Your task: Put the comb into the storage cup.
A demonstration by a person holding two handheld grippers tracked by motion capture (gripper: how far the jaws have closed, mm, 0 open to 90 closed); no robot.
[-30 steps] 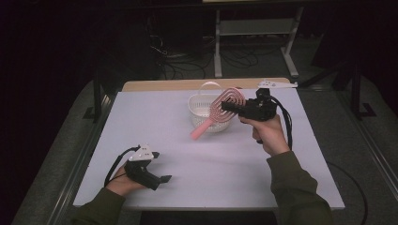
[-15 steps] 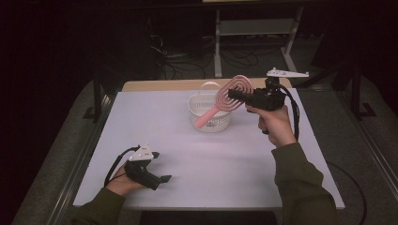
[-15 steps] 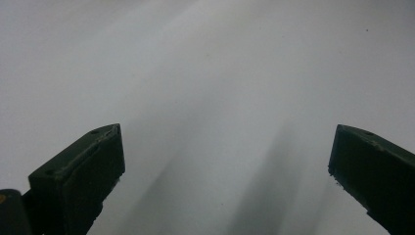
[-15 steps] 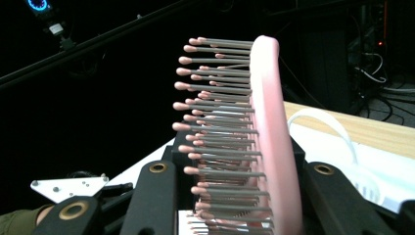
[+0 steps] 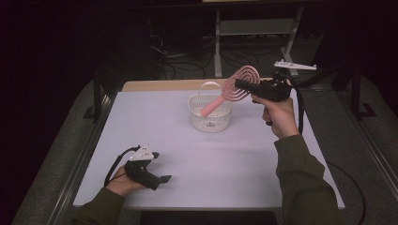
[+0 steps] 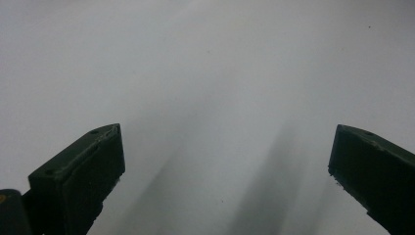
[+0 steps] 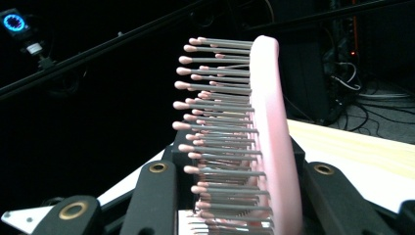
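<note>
1. No brand, label or readable writing shows on any thing here; the pink hairbrush (image 5: 237,86), the white basket (image 5: 210,117) and both grippers are plain.
2. There is one pink hairbrush, with a round spiral head and a straight handle.
3. The right gripper (image 5: 240,85) has its two jaws clamped on the head of the brush, at the far right of the table (image 5: 187,154), raised above the surface.
4. From that grip the brush slants down to the left, and its handle end lies over the opening of the basket; whether it touches the rim cannot be told.
5. In the right gripper view the pink hairbrush (image 7: 266,142) stands edge-on between the two black jaws, its many pink-tipped bristles pointing left.
6. There is one white basket, perforated, with a looped handle at its far side, standing far of the table's middle.
7. The left gripper (image 5: 162,178) lies low at the near left corner, well apart from basket and brush, in the person's left hand (image 5: 123,183).
8. In the left gripper view its two jaws stand wide apart with nothing but bare white tabletop (image 6: 205,88) between them.
9. Two hands and two green sleeves enter from the near edge.
10. One grey three-cornered plate (image 5: 294,65) sits on top of the right gripper.
</note>
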